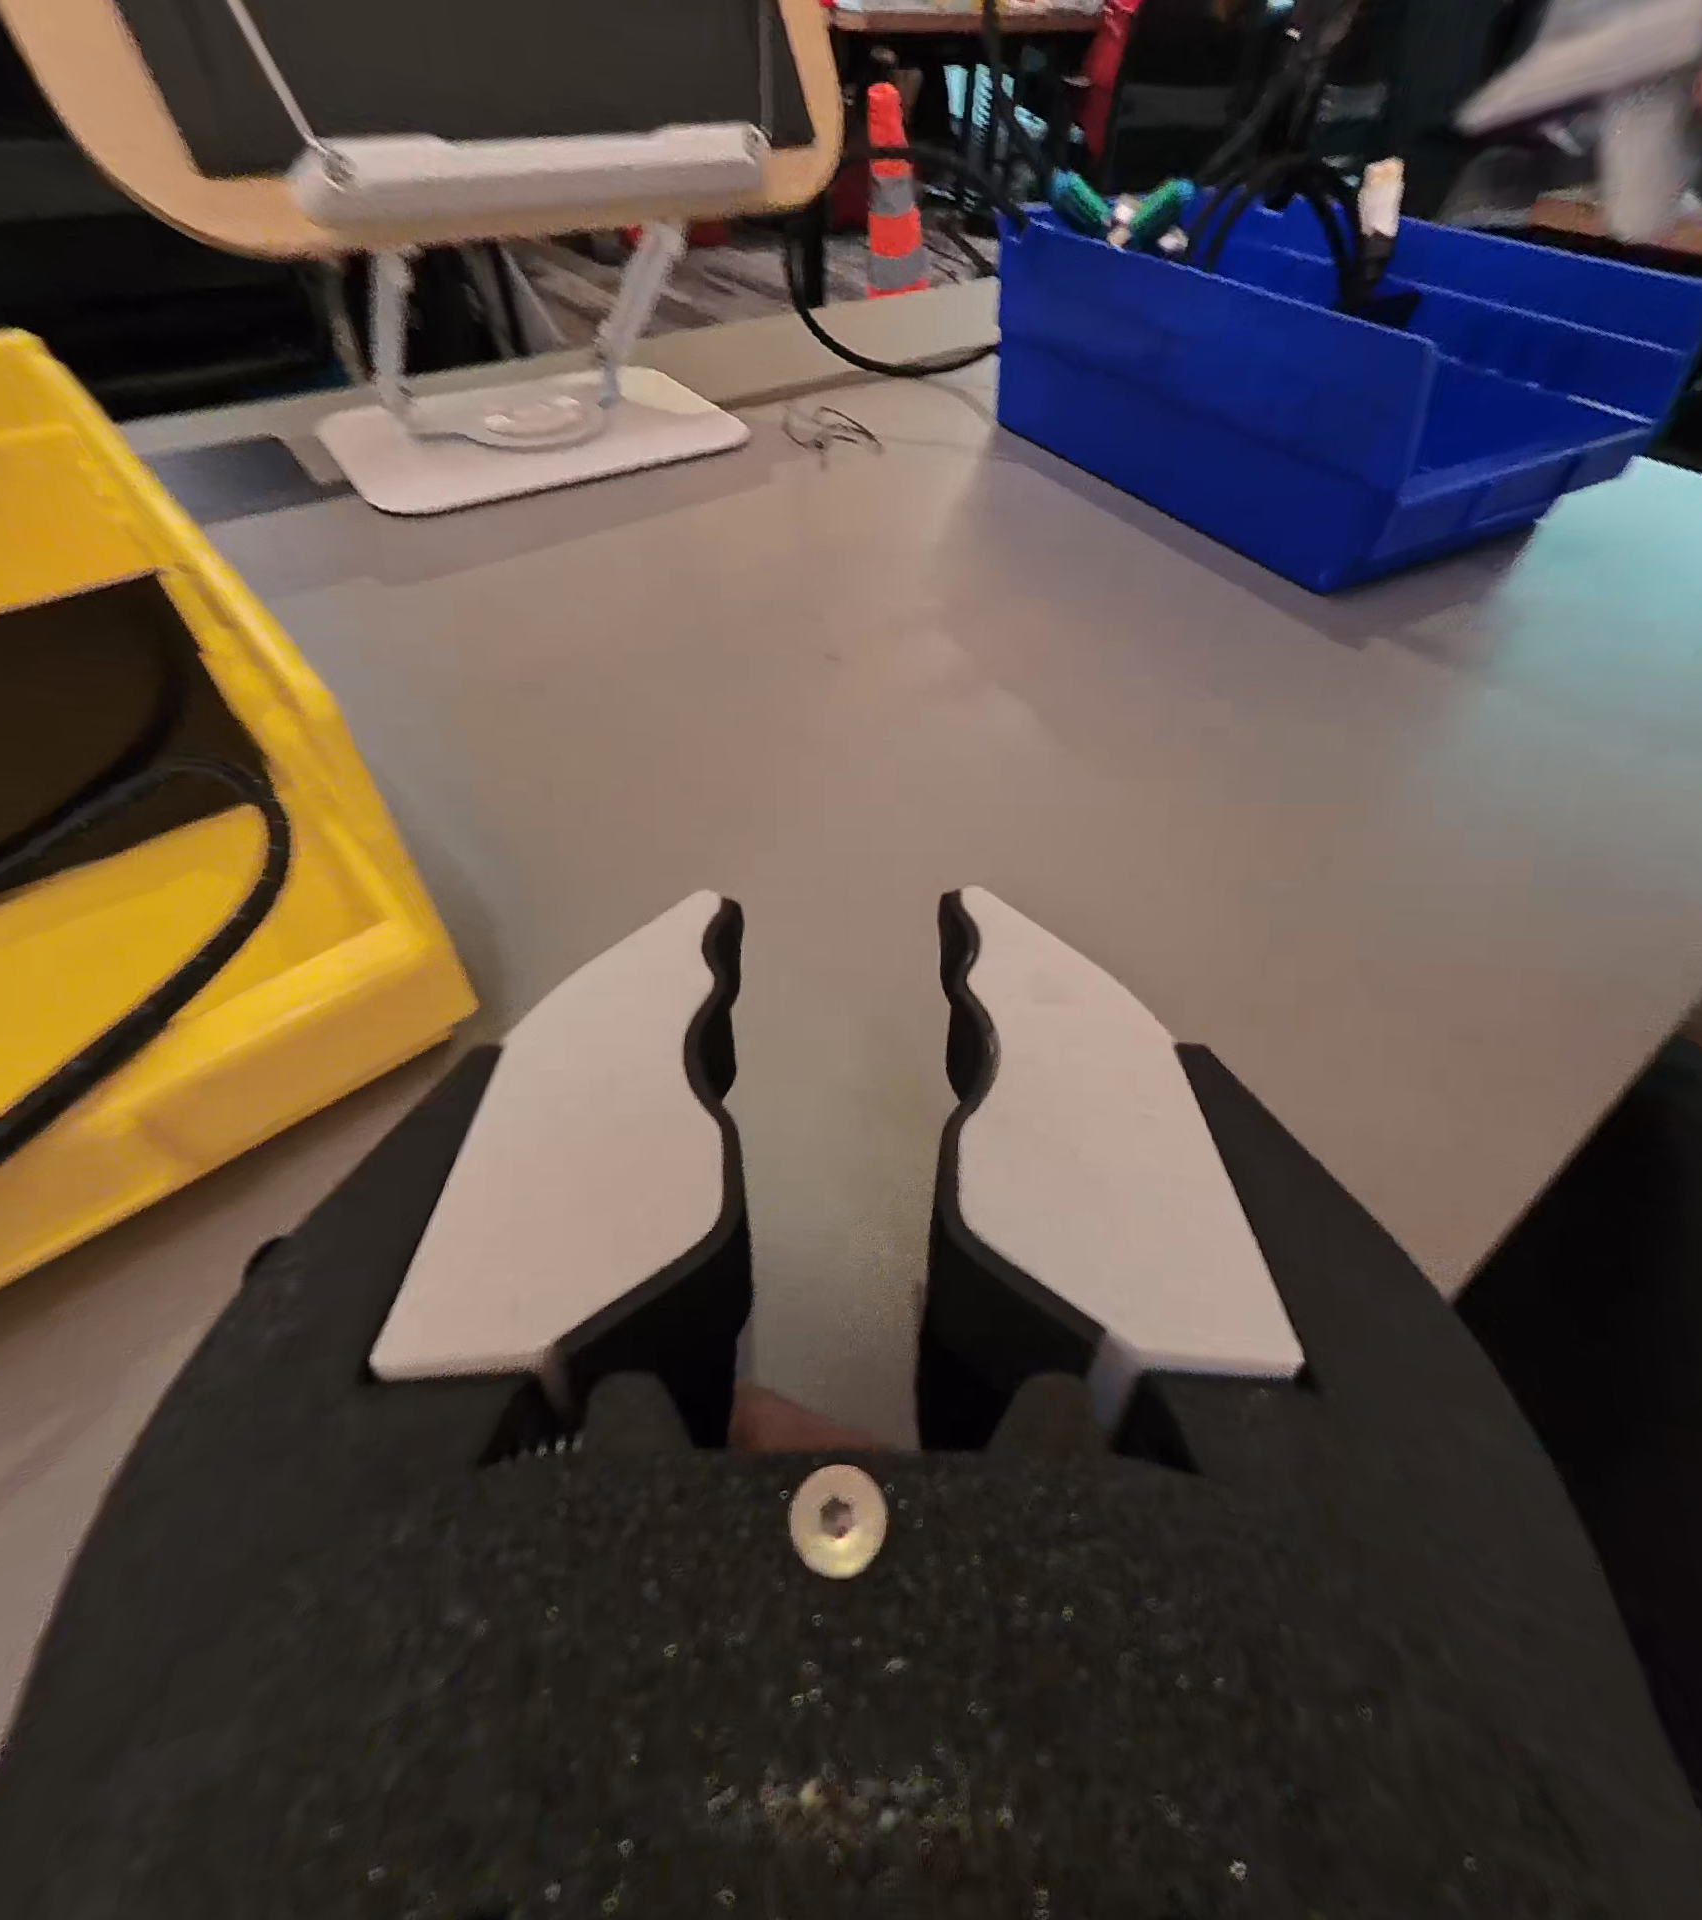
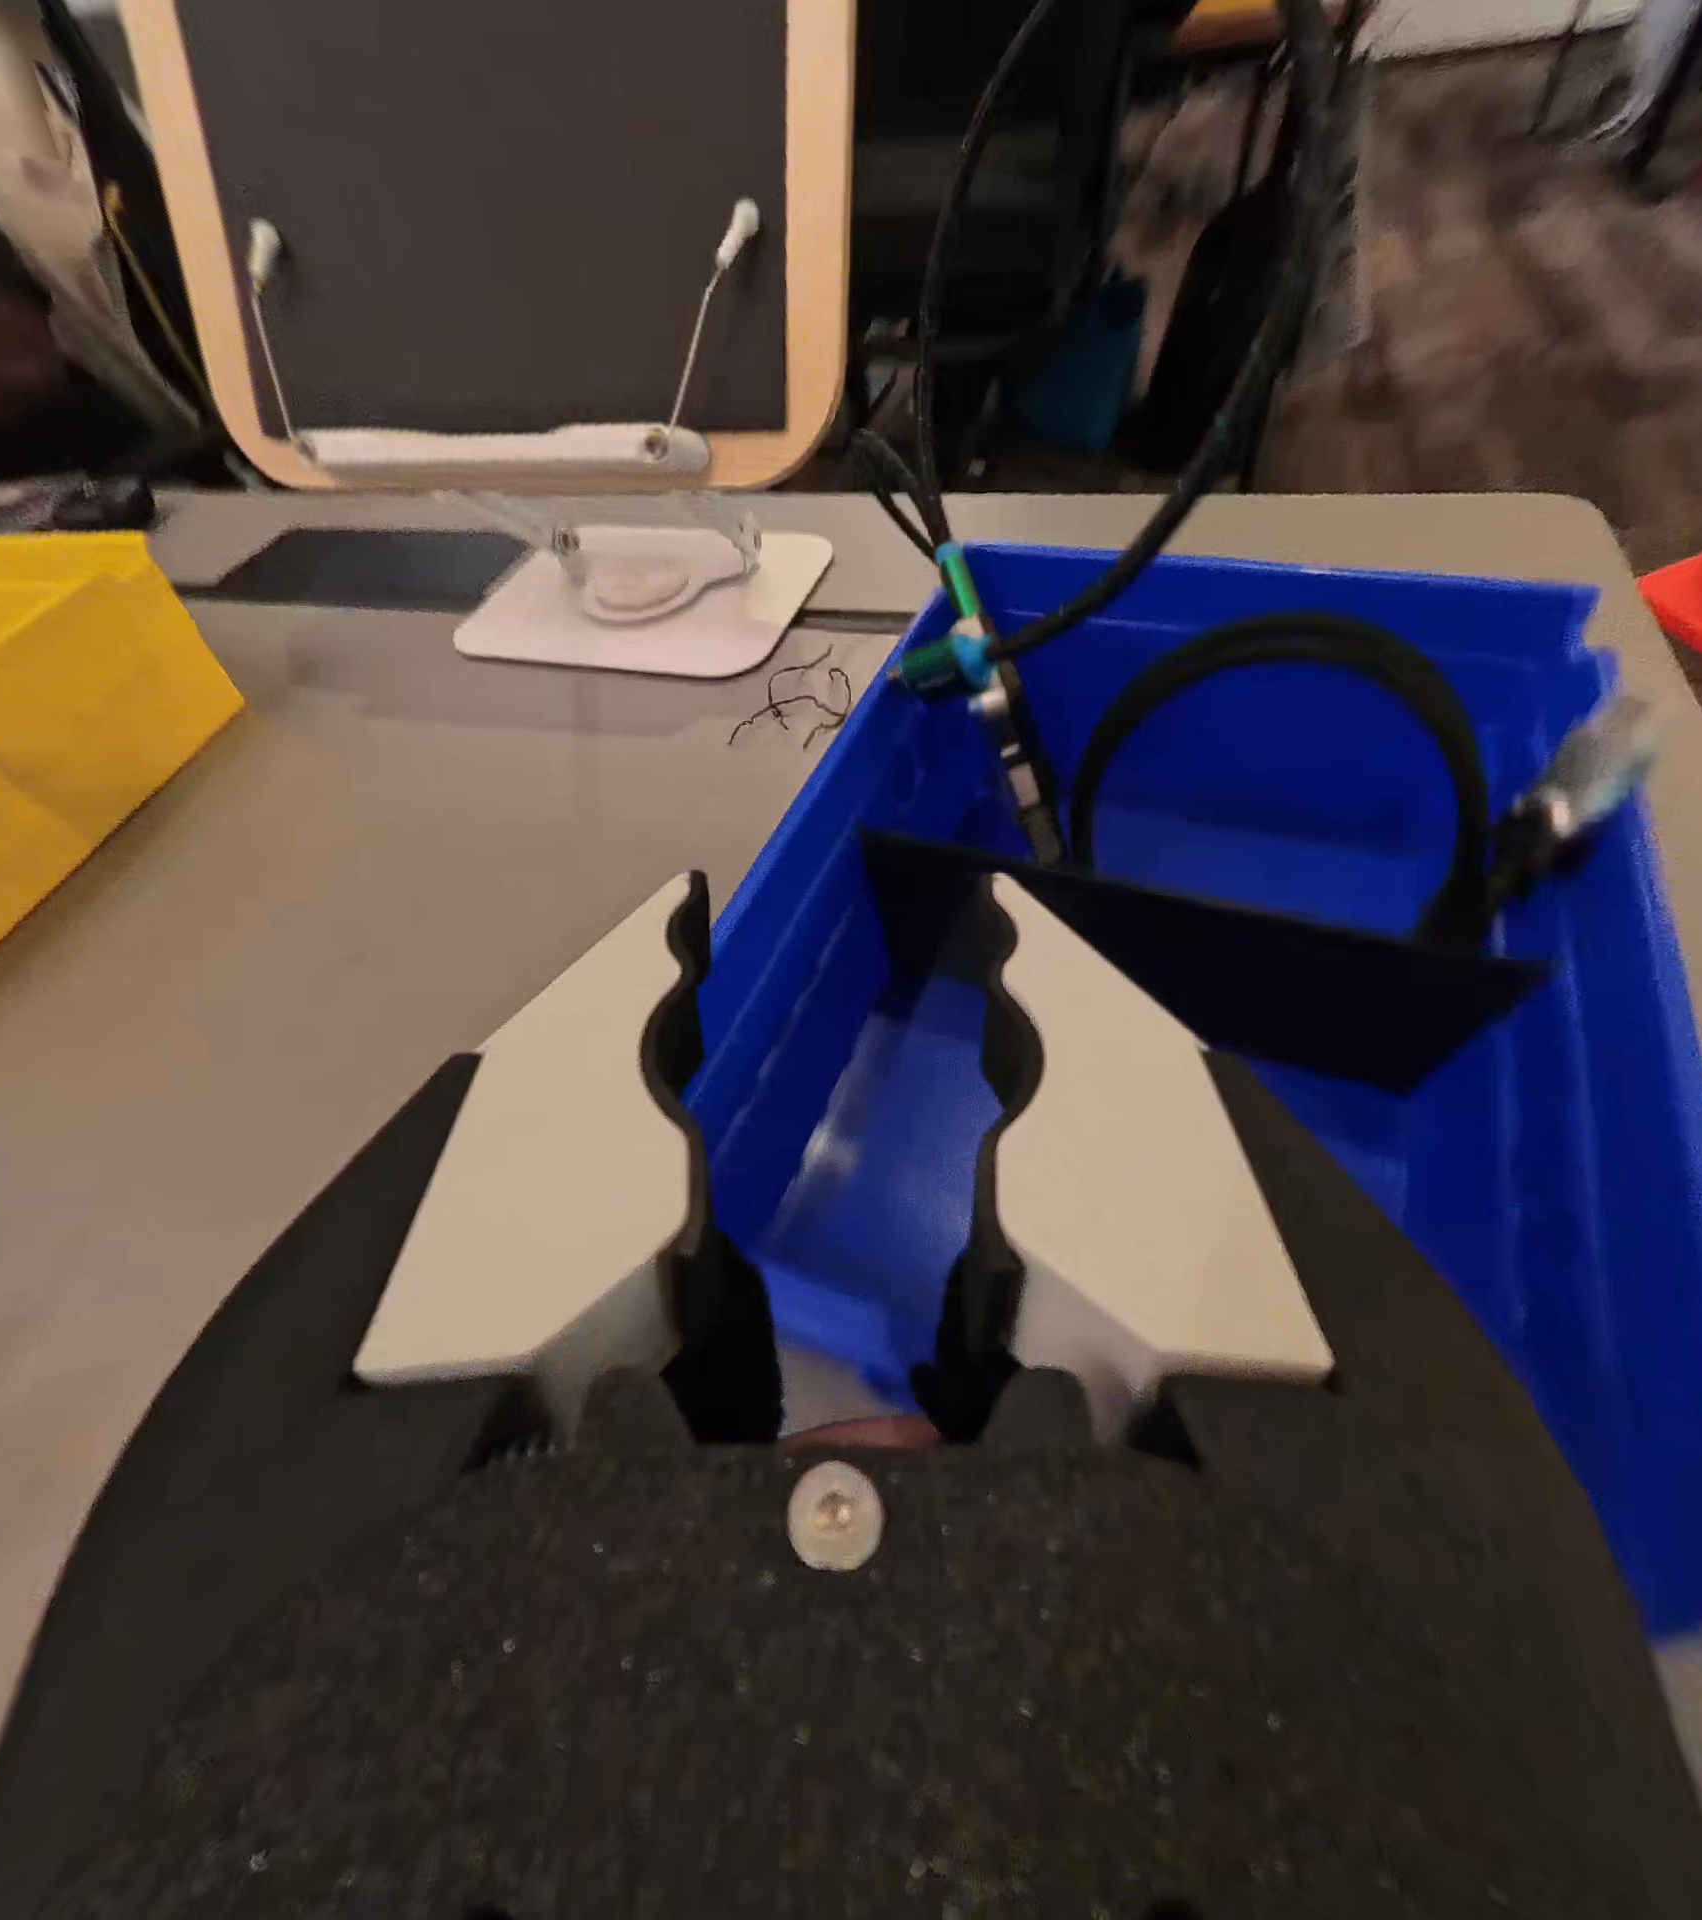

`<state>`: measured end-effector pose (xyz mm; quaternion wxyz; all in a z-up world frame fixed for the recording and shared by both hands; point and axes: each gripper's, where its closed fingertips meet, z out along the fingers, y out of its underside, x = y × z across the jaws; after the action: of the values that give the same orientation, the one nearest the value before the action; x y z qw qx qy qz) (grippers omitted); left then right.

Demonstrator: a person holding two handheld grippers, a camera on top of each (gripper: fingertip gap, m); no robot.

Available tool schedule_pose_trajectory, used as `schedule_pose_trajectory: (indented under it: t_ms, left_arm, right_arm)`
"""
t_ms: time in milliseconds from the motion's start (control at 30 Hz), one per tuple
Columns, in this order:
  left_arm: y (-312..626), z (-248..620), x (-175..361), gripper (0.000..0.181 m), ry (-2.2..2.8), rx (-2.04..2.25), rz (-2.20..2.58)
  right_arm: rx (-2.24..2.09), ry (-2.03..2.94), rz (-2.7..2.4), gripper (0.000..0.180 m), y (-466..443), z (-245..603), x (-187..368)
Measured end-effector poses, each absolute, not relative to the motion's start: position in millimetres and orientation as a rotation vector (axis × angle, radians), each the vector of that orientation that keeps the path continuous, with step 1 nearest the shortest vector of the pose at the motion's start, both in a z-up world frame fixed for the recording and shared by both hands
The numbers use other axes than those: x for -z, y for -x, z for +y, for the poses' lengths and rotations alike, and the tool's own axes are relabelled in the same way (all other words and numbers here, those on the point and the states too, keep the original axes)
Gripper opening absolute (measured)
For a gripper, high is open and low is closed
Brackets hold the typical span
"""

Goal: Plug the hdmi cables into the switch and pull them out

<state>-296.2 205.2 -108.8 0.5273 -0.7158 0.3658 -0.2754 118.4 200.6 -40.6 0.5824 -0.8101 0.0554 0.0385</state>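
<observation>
The left gripper (image 1: 839, 935) is open with nothing between its fingers, low over the bare gray tabletop (image 1: 1086, 748). Just to its left sits a yellow bin (image 1: 234, 935) with a black cable (image 1: 203, 935) lying inside. The right gripper (image 2: 847, 904) is open too and holds nothing; it hangs over the near end of a blue bin (image 2: 1605, 1195). A black divider (image 2: 1242, 966) crosses that bin. Behind the divider, a black cable loop (image 2: 1273, 634) rests in the far part, with green and blue plugs (image 2: 951, 634) at the bin's back corner. Farther back stands a dark screen with a light frame (image 2: 483, 229) on a white stand (image 2: 639, 613). No switch shows.
</observation>
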Motion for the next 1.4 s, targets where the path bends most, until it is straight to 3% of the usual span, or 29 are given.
schedule_pose_trajectory:
  t_ms: [167,367,633,1000,1100,1200,1400]
  left_arm:
    - [312,221,105,0.038,1.700,0.525,0.801]
    - [312,226,120,0.036,1.804,0.544,0.787]
    - [338,243,120,0.036,1.848,0.472,0.658]
    - [412,296,134,0.046,1.981,0.895,-0.247]
    - [417,307,135,0.038,1.961,0.930,-0.370]
    - [423,311,136,0.017,1.902,1.032,-0.475]
    - [425,304,116,0.010,1.825,1.057,-0.386]
  right_arm:
    - [0.065,1.766,0.286,0.049,-94,130,96]
    - [0.196,1.787,0.168,0.050,-96,133,98]
    - [0.042,1.788,0.175,0.049,-82,139,103]
    - [-0.125,1.812,0.219,0.049,-72,140,112]
    - [-0.167,1.818,0.235,0.049,-70,140,115]
    - [-0.203,1.828,0.244,0.049,-68,140,118]
    - [-0.255,1.837,0.266,0.049,-68,139,121]
